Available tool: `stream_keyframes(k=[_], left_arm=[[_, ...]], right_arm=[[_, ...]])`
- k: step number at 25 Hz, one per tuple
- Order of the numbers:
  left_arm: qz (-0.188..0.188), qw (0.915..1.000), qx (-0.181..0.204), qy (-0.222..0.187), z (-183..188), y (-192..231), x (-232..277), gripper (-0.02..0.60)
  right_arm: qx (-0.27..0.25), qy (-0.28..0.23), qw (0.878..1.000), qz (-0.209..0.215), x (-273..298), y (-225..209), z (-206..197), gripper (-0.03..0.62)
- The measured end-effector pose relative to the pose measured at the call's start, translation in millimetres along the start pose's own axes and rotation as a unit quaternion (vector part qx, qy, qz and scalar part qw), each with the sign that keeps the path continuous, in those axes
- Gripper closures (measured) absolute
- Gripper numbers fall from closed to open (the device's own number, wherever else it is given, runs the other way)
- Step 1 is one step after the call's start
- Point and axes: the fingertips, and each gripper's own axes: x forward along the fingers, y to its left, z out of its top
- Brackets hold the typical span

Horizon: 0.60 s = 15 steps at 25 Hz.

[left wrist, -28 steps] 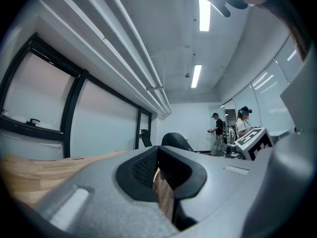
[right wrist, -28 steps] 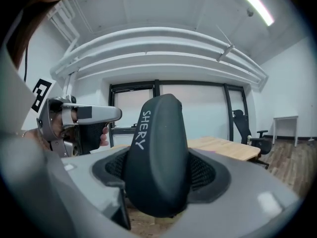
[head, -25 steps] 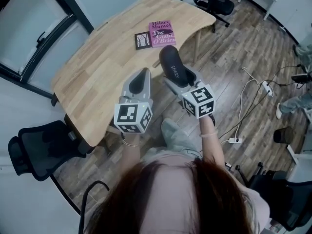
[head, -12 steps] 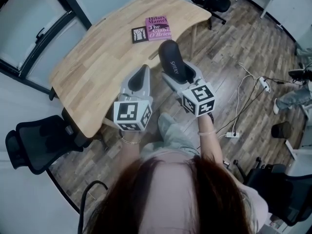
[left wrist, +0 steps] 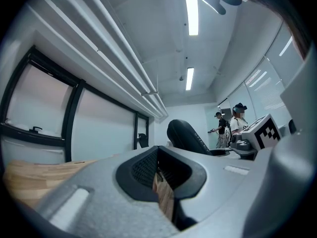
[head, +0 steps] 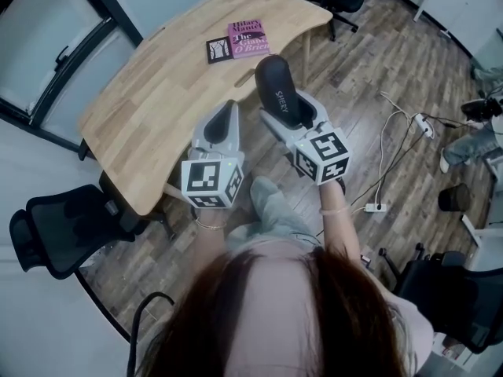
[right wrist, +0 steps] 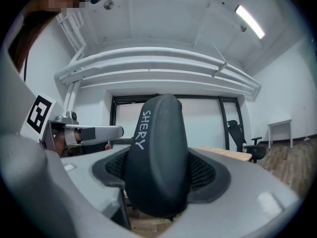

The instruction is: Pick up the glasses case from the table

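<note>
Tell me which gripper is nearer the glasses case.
Right. The right gripper is clamped on the glasses case; the left gripper sits to its left, apart from it, holding nothing.

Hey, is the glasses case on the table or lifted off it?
Lifted off: the right gripper clamps the glasses case, held up clear of the table.
</note>
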Motion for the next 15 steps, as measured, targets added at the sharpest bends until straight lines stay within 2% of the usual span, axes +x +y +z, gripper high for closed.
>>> stream_keyframes(k=[15], left_arm=[[-0.011, 0.9998, -0.012, -0.008, -0.3, -5.7, -16.4, 0.575]], right_arm=[[-0.019, -0.011, 1.0, -0.014, -21.1, 16.1, 14.2, 0.26]])
